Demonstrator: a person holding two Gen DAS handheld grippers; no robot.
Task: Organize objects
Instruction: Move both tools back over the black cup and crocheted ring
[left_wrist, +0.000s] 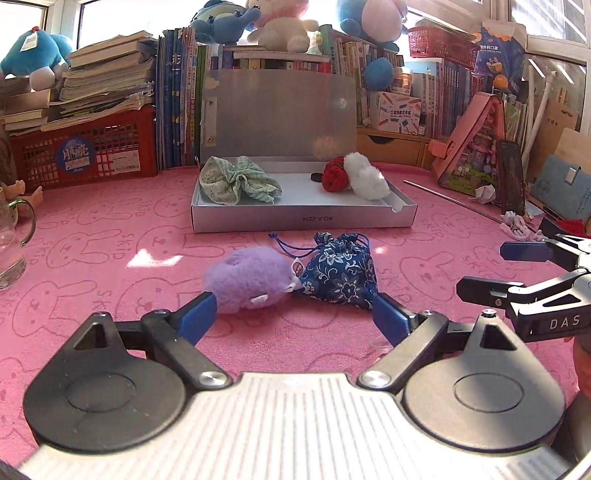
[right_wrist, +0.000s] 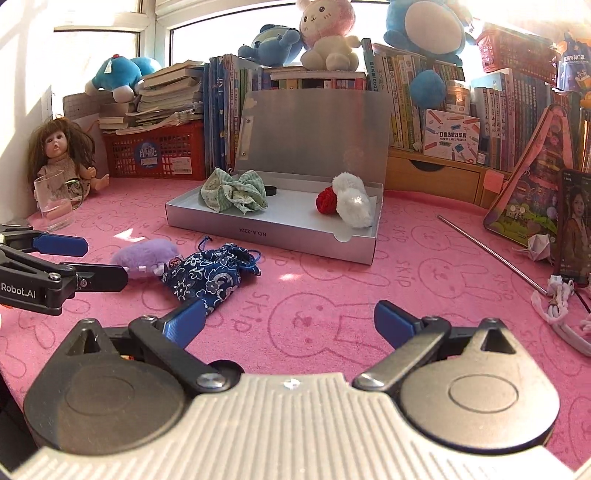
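I see one open silver box on the pink desk. Inside it, left to right: one green checked cloth bundle, one small black disc, one red knitted ball, one white plush. In front of the box lie one purple plush and one blue floral pouch, touching. My left claw is spread wide before both. My right claw is spread over bare desk.
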